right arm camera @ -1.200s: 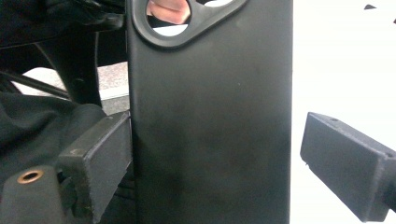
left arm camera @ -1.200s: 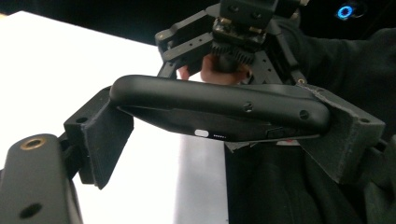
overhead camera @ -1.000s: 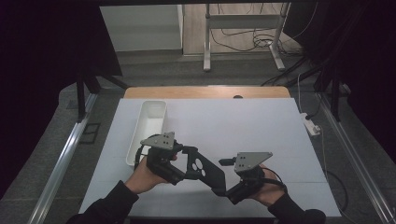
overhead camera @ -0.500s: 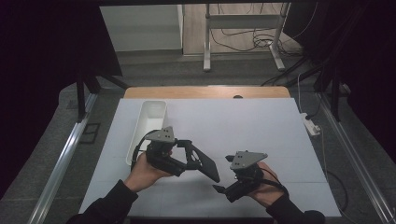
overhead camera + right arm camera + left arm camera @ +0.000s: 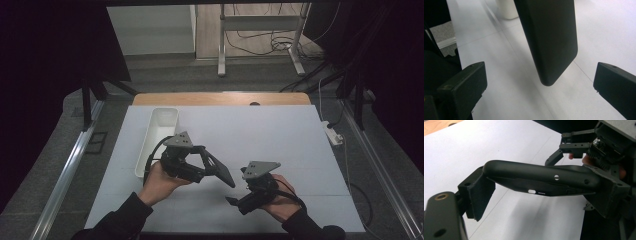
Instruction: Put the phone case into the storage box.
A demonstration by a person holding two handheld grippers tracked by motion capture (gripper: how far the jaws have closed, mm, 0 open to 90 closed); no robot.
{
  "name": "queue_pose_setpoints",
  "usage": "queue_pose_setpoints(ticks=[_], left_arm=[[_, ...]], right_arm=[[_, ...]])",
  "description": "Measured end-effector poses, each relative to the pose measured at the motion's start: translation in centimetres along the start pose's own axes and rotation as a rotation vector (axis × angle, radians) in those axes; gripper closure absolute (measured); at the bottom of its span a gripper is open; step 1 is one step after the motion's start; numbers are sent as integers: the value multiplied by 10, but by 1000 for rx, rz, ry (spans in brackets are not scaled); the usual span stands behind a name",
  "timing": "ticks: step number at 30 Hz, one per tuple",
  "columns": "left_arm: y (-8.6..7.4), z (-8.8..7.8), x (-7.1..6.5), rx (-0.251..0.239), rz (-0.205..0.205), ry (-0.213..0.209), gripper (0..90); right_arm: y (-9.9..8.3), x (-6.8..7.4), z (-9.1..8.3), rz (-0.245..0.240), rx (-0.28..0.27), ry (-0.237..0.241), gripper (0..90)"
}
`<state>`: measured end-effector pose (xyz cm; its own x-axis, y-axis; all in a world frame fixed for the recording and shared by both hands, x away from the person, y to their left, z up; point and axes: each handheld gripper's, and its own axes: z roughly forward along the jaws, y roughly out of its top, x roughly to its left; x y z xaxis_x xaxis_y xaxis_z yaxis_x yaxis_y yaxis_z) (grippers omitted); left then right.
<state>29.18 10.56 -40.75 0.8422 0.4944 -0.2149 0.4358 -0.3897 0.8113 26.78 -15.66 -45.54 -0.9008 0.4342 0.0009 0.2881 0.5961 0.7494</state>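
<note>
A flat black slab with rounded corners (image 5: 220,172) is held above the white table top (image 5: 280,145), edge-on, by my left gripper (image 5: 212,167), shut on its two short ends. In the left gripper view the slab (image 5: 536,175) spans from one pad to the other. My right gripper (image 5: 231,201) sits lower, nearer the front edge, pointing at the slab's free corner. Its jaws have just been opening and stand wide apart. In the right gripper view the slab's rounded end (image 5: 549,50) hangs ahead between the fingers (image 5: 464,85) without touching them.
A long white bin (image 5: 161,131) stands on the left part of the table, just beyond my left hand. A wooden strip (image 5: 215,98) runs along the back edge. A power strip (image 5: 332,134) lies off the table's right side.
My right gripper has drawn back from the slab toward the front edge and dropped lower. The left gripper has kept its hold on the slab and barely shifted.
</note>
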Motion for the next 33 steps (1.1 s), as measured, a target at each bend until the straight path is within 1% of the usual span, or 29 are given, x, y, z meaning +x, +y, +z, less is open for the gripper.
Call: queue_pose_setpoints(ticks=[3, 4, 6, 7, 8, 9, 11, 12, 15, 17, 20, 21, 25, 30, 33], left_arm=[[1, 1, -1, -4, -31, 4, 153], [2, 1, -1, -3, -36, 4, 153], [2, 0, -1, -7, -61, 6, 153], [3, 0, -1, -8, -71, -2, 153], [3, 0, -1, -8, -71, -2, 153], [3, 0, -1, -11, -82, -4, 153], [4, 0, -2, -14, -100, -9, 152], [4, 0, -2, -17, -103, -12, 153], [5, 0, -5, -16, -110, -15, 153], [5, 1, -6, -17, -114, -26, 152], [5, 2, -6, -17, -117, -35, 152], [5, 2, -7, -17, -119, -36, 152], [5, 3, -8, -18, -120, -47, 152], [6, 3, -9, -21, -123, -51, 151], [6, 3, -10, -25, -124, -54, 151]], right_arm=[[2, 2, 2, 0, 22, -19, 0], [2, 3, 3, -2, 27, -32, 0], [3, 4, 6, -1, 41, -52, 0], [3, 5, 7, 2, 43, -60, 0], [3, 5, 7, 2, 43, -60, 0], [3, 5, 8, 4, 49, -70, 0], [4, 5, 9, 17, 48, -78, 0], [5, 5, 9, 20, 50, -90, 0], [6, 6, 12, 24, 66, -105, 0], [7, 7, 14, 24, 73, -123, 0], [7, 7, 14, 16, 59, -159, 68], [8, 7, 14, 27, 56, -167, 104], [8, 6, 14, 23, 58, -187, 218], [9, 9, 15, -13, 48, -215, 359], [9, 10, 16, -25, 50, -221, 380]])
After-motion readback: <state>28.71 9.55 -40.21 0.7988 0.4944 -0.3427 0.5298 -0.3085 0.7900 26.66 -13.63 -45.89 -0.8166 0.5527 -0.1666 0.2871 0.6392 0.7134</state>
